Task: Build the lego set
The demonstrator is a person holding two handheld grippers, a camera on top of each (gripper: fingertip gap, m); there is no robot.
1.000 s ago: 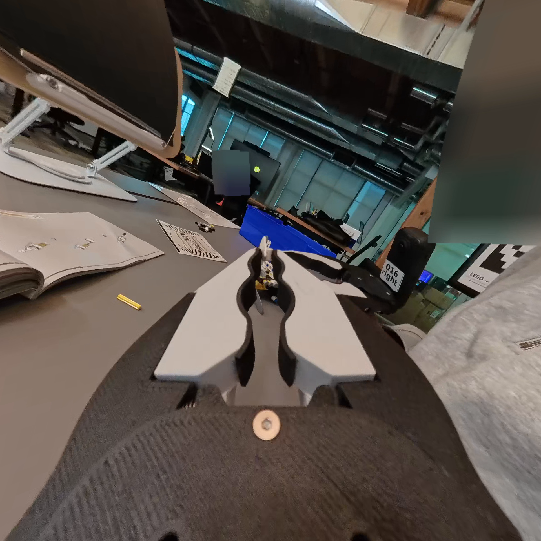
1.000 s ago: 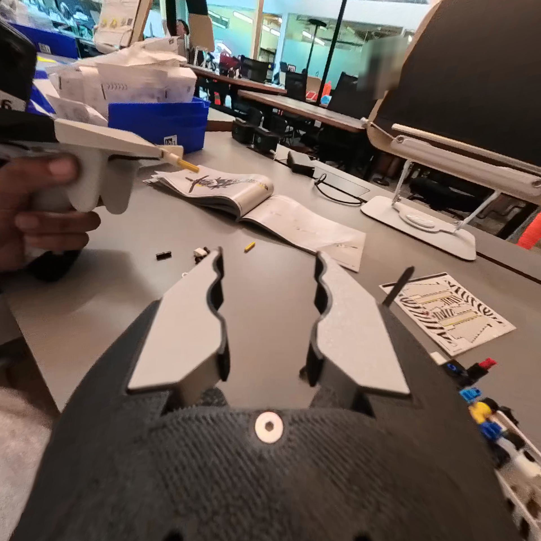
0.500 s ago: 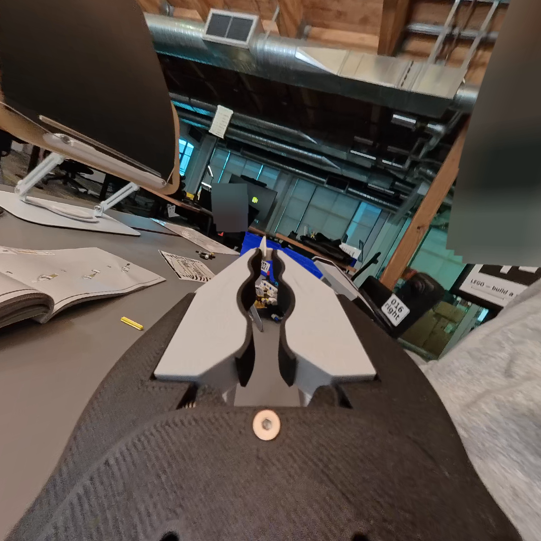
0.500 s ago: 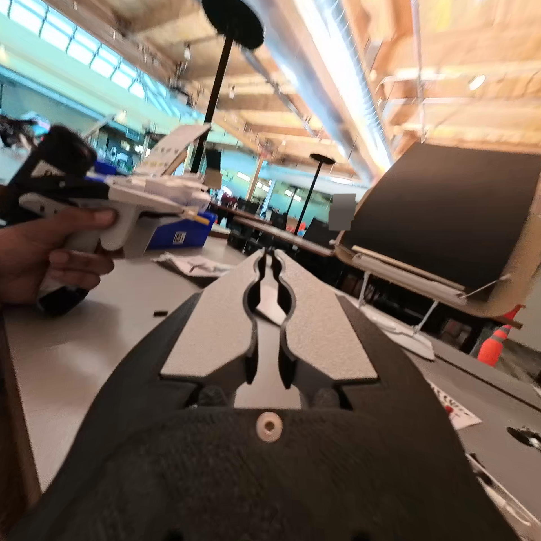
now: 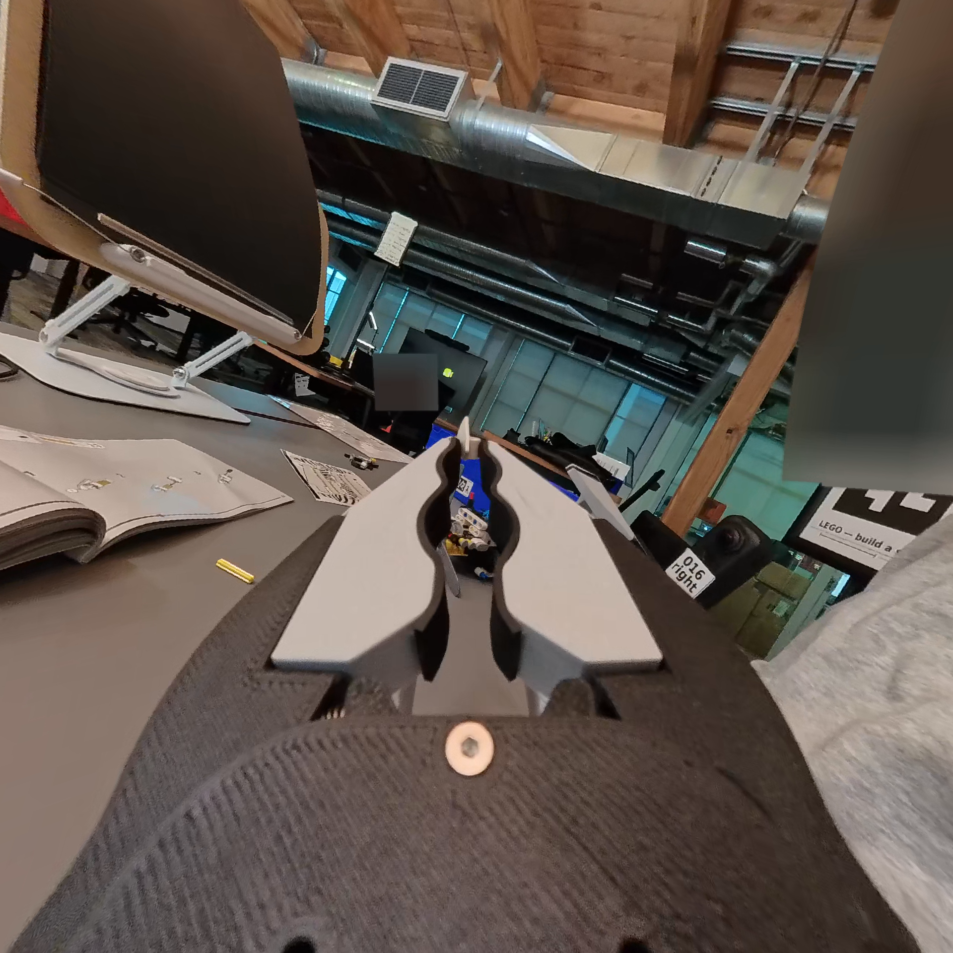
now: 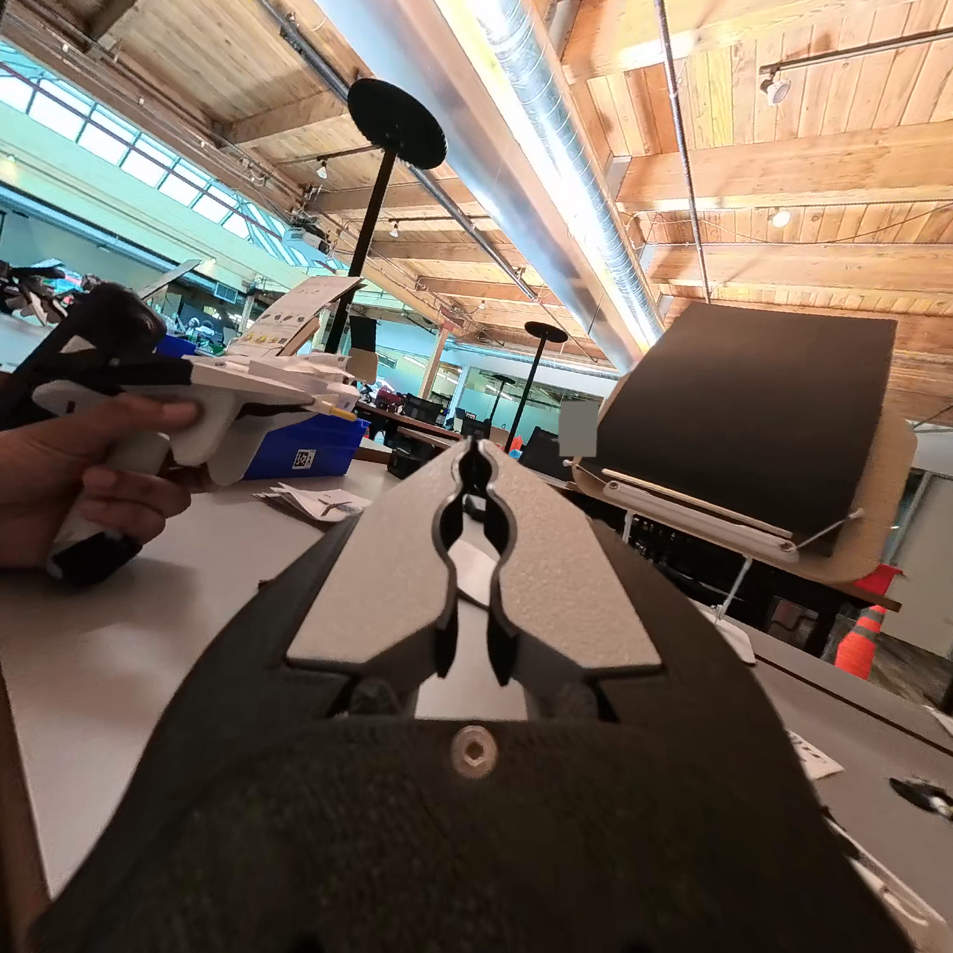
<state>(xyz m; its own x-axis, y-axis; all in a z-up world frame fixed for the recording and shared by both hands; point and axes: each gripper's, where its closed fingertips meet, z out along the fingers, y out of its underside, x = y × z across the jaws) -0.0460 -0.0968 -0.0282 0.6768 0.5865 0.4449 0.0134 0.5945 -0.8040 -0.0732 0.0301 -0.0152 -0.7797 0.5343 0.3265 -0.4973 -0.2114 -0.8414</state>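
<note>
Open booklet (image 5: 103, 495) cut off by the left edge, small lego parts (image 5: 469, 536) mostly hidden behind the left gripper (image 5: 466, 443), slim pale piece between its tips too small to identify, hand (image 6: 77, 464) cropped at the frame edge

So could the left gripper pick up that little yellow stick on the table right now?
Probably not yet: the left gripper is shut on a small pale piece, so the yellow stick, lying unobstructed on the table, must wait.
</note>
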